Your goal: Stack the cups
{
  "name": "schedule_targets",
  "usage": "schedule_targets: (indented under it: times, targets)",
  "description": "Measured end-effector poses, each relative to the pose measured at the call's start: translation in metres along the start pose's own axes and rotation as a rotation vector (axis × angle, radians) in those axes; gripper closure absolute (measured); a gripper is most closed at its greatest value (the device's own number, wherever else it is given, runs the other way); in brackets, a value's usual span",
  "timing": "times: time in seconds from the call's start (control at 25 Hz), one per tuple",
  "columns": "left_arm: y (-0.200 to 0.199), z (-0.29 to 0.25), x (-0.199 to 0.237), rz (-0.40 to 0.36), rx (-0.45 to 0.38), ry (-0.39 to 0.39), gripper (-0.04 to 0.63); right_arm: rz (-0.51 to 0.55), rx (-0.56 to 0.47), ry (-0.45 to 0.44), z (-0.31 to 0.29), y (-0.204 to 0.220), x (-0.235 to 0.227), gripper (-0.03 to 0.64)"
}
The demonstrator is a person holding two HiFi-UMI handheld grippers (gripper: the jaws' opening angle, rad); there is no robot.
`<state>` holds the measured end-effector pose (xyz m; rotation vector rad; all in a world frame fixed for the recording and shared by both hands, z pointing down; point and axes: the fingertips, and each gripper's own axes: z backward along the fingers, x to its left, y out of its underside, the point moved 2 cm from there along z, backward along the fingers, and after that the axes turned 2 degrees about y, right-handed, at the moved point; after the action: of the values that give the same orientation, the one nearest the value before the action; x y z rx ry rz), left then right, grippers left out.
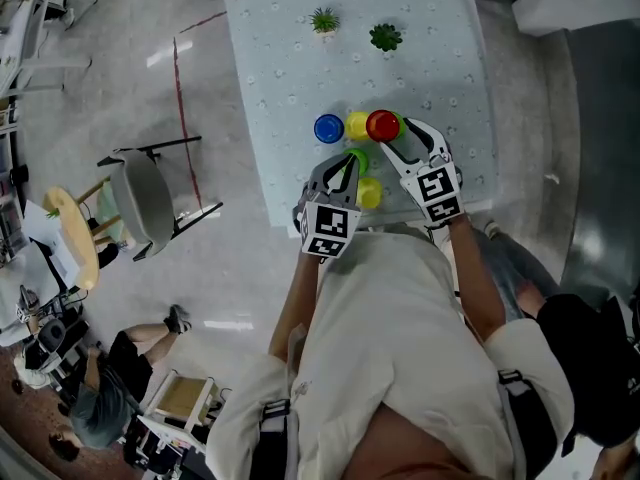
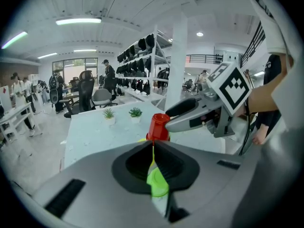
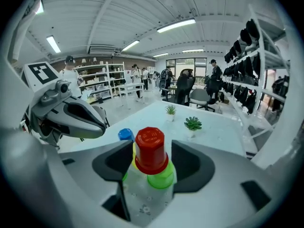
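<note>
At frame centre on the pale desk [image 1: 300,68], the right hand-held gripper [image 1: 400,136] stands wide around a red cup [image 1: 382,125] beside yellow [image 1: 357,125] and blue cups [image 1: 328,128]; just below, the left hand-held gripper [image 1: 350,160] pinches a green cup [image 1: 358,156].

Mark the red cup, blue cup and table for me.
red cup [image 1: 382,125], head view, on its top
blue cup [image 1: 328,128], head view, on its top
table [image 1: 290,78], head view, bare surface above the cups
</note>
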<state>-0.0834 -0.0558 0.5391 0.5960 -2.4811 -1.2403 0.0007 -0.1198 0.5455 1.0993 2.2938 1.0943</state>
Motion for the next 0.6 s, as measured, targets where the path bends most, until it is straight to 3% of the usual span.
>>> schedule_targets:
  times: [0.24,0.6]
  targets:
    - [0.005,0.007,-0.002,-0.001,0.002,-0.020,0.574,0.013,-0.073,0.075,0.026,-0.007,-0.001,0.393]
    - [0.022,0.008,-0.004,0.006,0.032,-0.020,0.572,0.011,-0.049,0.040,0.041,0.009,0.020,0.413]
